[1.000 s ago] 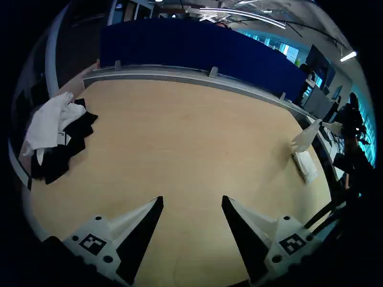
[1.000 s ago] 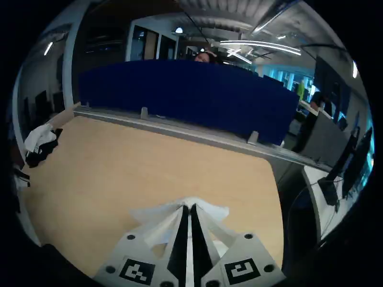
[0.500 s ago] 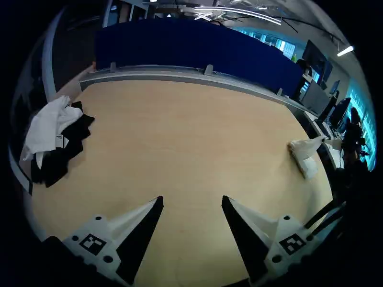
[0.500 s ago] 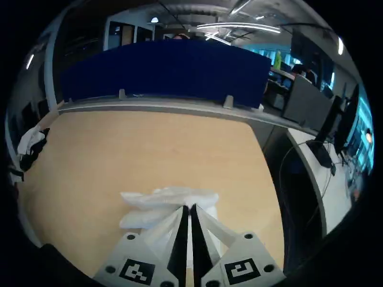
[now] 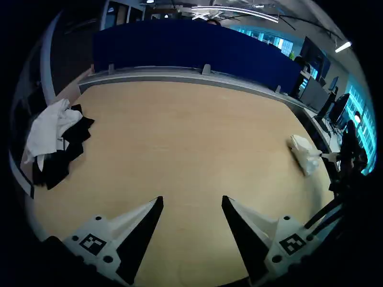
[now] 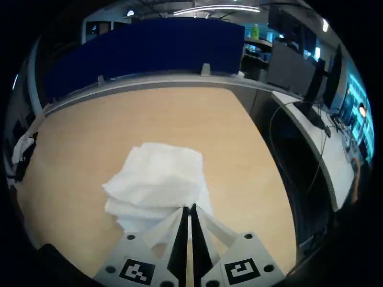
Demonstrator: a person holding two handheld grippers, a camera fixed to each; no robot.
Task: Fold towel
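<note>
The right gripper [image 6: 190, 210] is pinching the near edge of the folded white towel [image 6: 158, 177], which is lying by the worktop's [image 6: 230, 124] right edge. The left gripper [image 5: 191, 203] is hovering with its fingers spread wide over the near edge. A black-and-white cloth pile [image 5: 55, 138] is sitting at the left edge.

Dim office light from overhead ceiling strips [image 5: 230, 8], with a cyan glow at the right edge. The table [image 5: 191, 129] is evenly lit and the towel [image 6: 158, 177] is the brightest spot. Heavy fisheye bending near the rims.
</note>
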